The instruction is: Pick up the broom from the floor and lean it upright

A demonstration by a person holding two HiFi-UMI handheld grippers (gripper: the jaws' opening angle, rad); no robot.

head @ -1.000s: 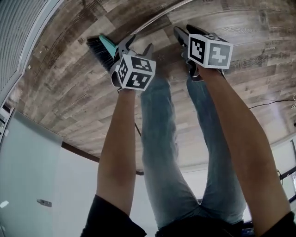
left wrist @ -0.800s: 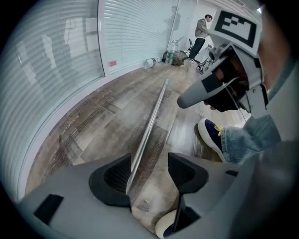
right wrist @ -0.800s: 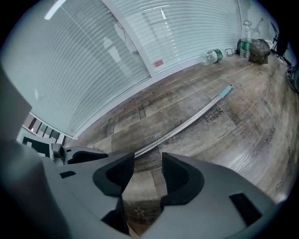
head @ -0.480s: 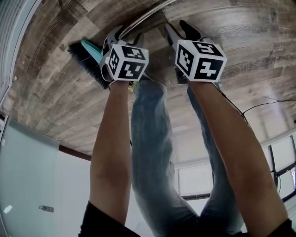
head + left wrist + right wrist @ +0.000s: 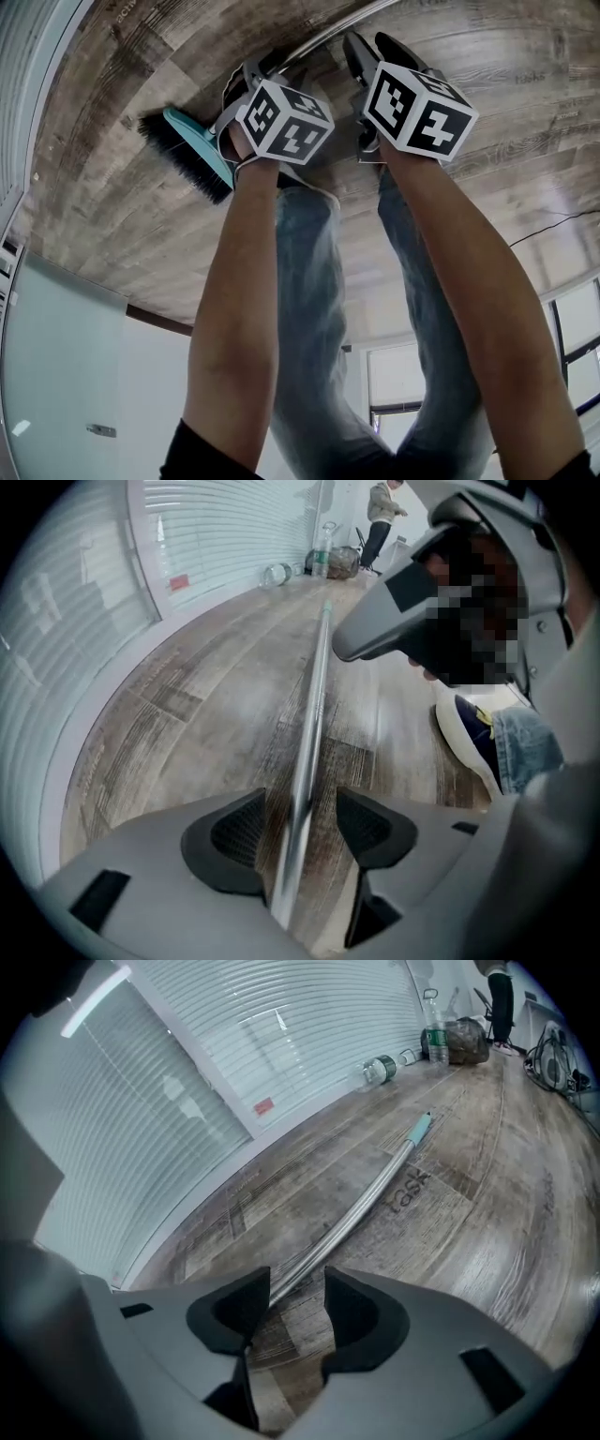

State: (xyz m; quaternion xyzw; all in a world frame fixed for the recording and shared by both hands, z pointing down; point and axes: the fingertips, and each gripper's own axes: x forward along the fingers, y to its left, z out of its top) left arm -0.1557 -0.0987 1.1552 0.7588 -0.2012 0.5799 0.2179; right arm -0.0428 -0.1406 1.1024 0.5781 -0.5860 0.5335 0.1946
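The broom lies flat on the wooden floor, with a teal head and black bristles [image 5: 192,155] and a long silver handle [image 5: 323,33]. My left gripper [image 5: 262,77] is down at the handle just past the head. In the left gripper view the handle [image 5: 314,696] runs between the two pads with a gap on each side, so the left gripper [image 5: 300,827] is open around it. My right gripper [image 5: 370,52] sits further along. Its jaws [image 5: 295,1312] are open, and the handle [image 5: 361,1208] runs away from between them to its teal end cap [image 5: 420,1129].
A white slatted wall [image 5: 281,1026] runs along the left of the broom. Bottles [image 5: 433,1035], a can [image 5: 380,1068] and a bag [image 5: 464,1040] sit at the far end, with cables [image 5: 553,1054] at right. The person's shoe [image 5: 469,742] stands right of the handle.
Both grippers have gone down and forward to the handle. The left one has moved from beside the brush head to astride the handle. The broom has not moved.
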